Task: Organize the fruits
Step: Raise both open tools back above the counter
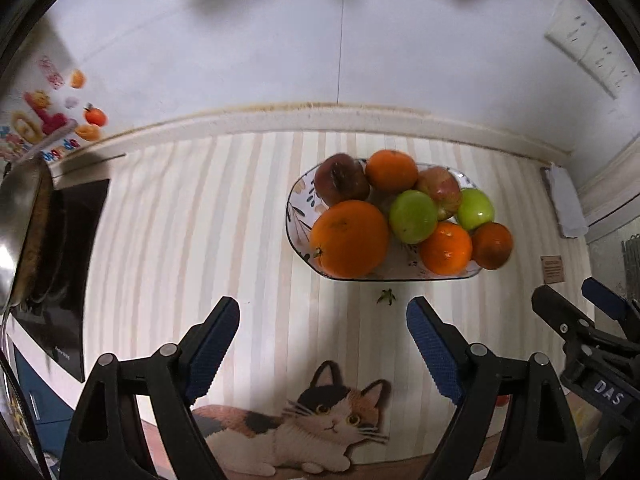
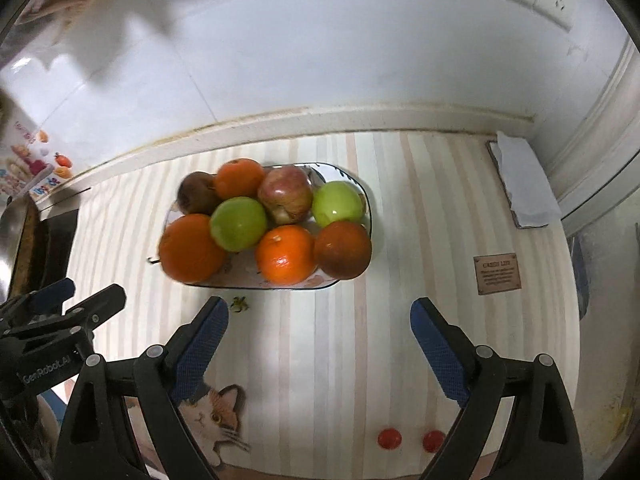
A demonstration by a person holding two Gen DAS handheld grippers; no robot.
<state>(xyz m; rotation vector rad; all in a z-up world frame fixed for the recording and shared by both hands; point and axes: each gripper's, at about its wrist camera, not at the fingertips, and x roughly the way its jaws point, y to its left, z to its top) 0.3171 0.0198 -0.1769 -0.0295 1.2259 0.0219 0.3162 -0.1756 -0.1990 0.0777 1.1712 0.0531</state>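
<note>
A patterned oval plate on the striped mat holds a pile of fruit: a large orange, smaller oranges, two green apples, a red apple and a dark red fruit. My left gripper is open and empty, hovering in front of the plate. My right gripper is open and empty, in front of the plate's right end. The right gripper also shows at the right edge of the left wrist view.
A small green stem scrap lies on the mat before the plate. A pan sits on a black cooktop at left. Two small red fruits lie near the front edge. A folded cloth lies at right.
</note>
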